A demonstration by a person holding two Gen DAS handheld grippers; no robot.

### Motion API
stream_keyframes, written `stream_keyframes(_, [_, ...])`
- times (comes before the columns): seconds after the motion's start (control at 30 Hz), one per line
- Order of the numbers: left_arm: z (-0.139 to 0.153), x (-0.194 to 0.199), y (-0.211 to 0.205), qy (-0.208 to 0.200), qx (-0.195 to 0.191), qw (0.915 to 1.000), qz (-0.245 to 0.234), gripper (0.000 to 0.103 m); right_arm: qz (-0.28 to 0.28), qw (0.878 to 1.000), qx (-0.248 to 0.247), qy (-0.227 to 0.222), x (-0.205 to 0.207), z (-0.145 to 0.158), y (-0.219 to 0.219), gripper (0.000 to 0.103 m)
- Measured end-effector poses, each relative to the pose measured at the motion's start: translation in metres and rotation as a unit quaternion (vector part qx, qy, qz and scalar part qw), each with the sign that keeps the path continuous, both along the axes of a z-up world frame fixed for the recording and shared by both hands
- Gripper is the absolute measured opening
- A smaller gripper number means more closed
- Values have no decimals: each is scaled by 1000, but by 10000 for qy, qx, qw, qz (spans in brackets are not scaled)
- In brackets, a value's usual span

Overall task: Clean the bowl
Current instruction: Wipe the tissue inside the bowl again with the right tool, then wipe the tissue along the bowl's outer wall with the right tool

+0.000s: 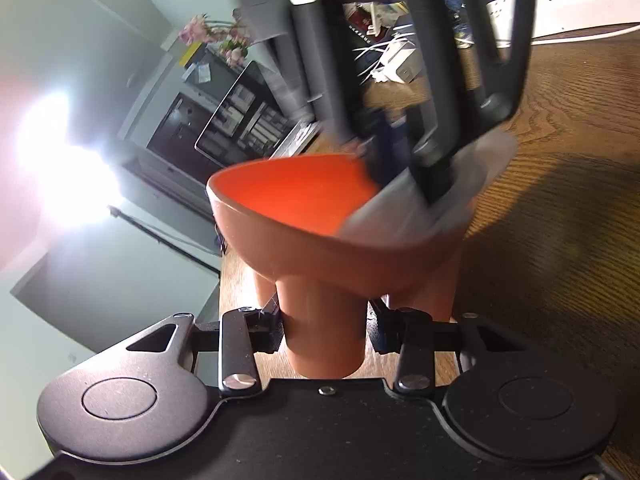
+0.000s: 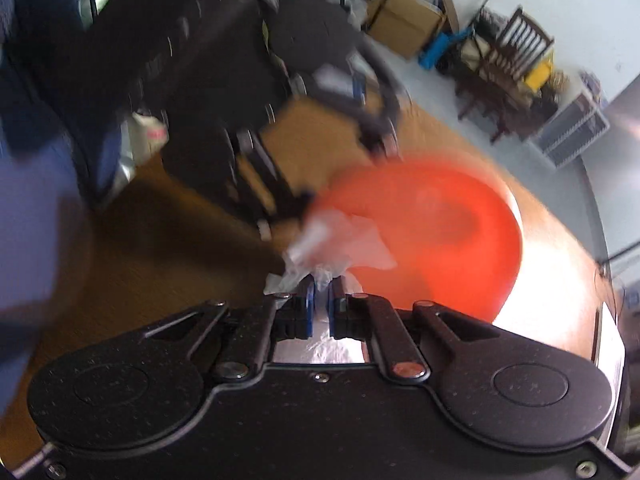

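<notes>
An orange bowl [image 1: 320, 216] with stubby legs is held up and tilted in the left wrist view. My left gripper [image 1: 326, 330] is shut on one orange leg [image 1: 326, 332] of the bowl. My right gripper [image 2: 321, 300] is shut on a crumpled white cloth [image 2: 340, 240]. The cloth lies over the near rim of the bowl [image 2: 440, 232]. In the left wrist view my right gripper [image 1: 436, 184] reaches down from above into the bowl's right side, with the cloth [image 1: 400, 208] under it. Both views are motion-blurred.
A brown wooden table [image 1: 560, 200] lies under the bowl. A laptop [image 1: 248, 112] and white boxes with cables [image 1: 400, 64] sit at its far side. Chairs and cardboard boxes [image 2: 408, 20] stand on the floor beyond the table.
</notes>
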State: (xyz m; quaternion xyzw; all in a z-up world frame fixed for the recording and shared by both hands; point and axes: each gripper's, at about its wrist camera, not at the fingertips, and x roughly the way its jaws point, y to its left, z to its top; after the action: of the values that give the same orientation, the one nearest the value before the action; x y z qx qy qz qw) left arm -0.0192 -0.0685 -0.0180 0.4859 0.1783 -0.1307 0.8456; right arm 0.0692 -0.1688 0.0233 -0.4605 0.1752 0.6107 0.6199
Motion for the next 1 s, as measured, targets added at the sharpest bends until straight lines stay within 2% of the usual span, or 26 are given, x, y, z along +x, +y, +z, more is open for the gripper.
stream_keyframes(0.13, [-3,-2,2,184,27,9998,-93,41,-42,9995,307,-76,2,15,18,8])
stream_keyframes(0.33, [-1,0,4,280,-112,9995,-36,41,-350,9981,459,-214,21,29,30,8])
stream_keyframes(0.43, [0,-2,4,265,-155,9995,-26,40,-541,9975,368,-249,31,29,29,8])
stream_keyframes(0.6, [-1,-3,2,234,-210,9995,-73,40,-810,9965,-85,-167,54,8,27,8])
stream_keyframes(0.73, [5,-6,12,301,-335,9990,-60,40,-737,9964,-415,-79,53,-3,12,8])
stream_keyframes(0.87, [6,-5,12,325,-323,9989,-84,39,-373,9972,-645,2,31,-13,5,8])
stream_keyframes(1.0, [5,-4,10,304,-251,9991,-123,40,-50,9989,-436,149,4,-5,13,8])
